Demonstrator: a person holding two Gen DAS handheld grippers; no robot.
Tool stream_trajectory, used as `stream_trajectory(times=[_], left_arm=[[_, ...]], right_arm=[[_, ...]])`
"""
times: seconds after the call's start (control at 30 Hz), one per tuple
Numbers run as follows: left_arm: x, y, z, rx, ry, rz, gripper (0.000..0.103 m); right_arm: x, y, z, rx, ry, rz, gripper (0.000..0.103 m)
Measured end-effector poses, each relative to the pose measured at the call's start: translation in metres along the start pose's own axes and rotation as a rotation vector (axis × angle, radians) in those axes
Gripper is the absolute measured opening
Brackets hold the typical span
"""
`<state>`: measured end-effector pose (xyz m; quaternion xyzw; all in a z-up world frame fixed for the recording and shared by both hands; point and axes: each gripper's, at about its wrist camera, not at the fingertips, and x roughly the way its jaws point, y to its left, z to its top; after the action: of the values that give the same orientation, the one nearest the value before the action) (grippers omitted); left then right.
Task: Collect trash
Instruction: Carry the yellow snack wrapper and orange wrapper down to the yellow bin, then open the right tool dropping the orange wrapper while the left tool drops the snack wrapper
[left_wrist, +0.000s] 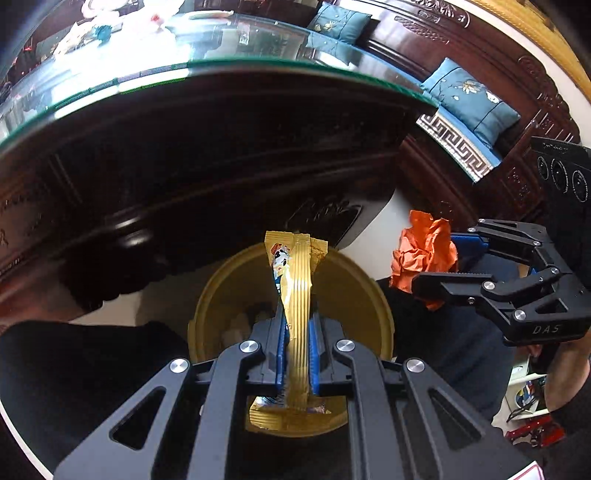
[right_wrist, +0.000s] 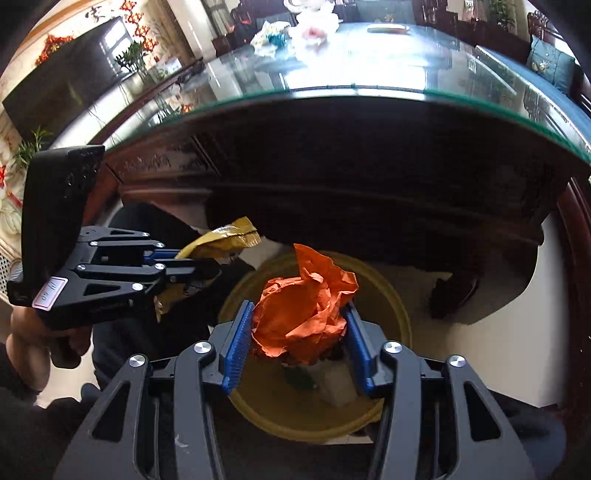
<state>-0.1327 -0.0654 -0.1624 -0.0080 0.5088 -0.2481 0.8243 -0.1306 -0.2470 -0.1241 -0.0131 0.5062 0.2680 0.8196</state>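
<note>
black hand-held gripper (left_wrist: 295, 325) with blue ribbed pads (right_wrist: 236, 350), silver screws, "das" marking

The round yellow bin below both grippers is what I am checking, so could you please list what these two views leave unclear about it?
- Left wrist view: the round yellow bin has its inside largely hidden by the left gripper and its gold foil wrapper.
- Right wrist view: the bin's contents sit behind the crumpled orange paper in the right gripper; only a whitish piece and something green show.
- Both views: gripper frames hide the bin's near rim.
</note>
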Motion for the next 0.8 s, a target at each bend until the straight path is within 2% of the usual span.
stream_trajectory(times=[0.03, 0.07, 0.33, 0.53, 0.57, 0.63, 0.67, 0.7, 0.8], left_arm=[[0.001, 0.001, -0.003, -0.004, 0.004, 0.000, 0.011], [0.003, 0.002, -0.004, -0.008, 0.006, 0.001, 0.011], [0.014, -0.002, -0.009, -0.001, 0.034, -0.013, 0.011], [0.024, -0.015, -0.009, 0.039, 0.064, -0.038, 0.011], [0.026, -0.016, -0.009, 0.042, 0.069, -0.049, 0.014], [0.030, -0.022, -0.009, 0.062, 0.080, -0.066, 0.041], [0.030, -0.024, -0.010, 0.071, 0.079, -0.064, 0.064], [0.031, -0.027, -0.010, 0.084, 0.076, -0.058, 0.069], [0.032, -0.033, -0.011, 0.123, 0.083, -0.048, 0.069]], right_arm=[[0.001, 0.001, -0.002, -0.010, 0.003, -0.014, 0.069], [0.001, 0.002, -0.002, -0.020, -0.003, -0.031, 0.071], [-0.002, -0.008, -0.002, 0.018, -0.016, -0.027, 0.072], [-0.009, -0.022, -0.017, 0.055, -0.025, -0.034, 0.072], [-0.011, -0.023, -0.020, 0.062, -0.027, -0.035, 0.072], [-0.012, -0.025, -0.021, 0.078, -0.031, -0.037, 0.072], [-0.013, -0.027, -0.022, 0.080, -0.031, -0.040, 0.073], [-0.013, -0.029, -0.023, 0.081, -0.029, -0.045, 0.074], [-0.016, -0.032, -0.025, 0.085, -0.027, -0.052, 0.074]])
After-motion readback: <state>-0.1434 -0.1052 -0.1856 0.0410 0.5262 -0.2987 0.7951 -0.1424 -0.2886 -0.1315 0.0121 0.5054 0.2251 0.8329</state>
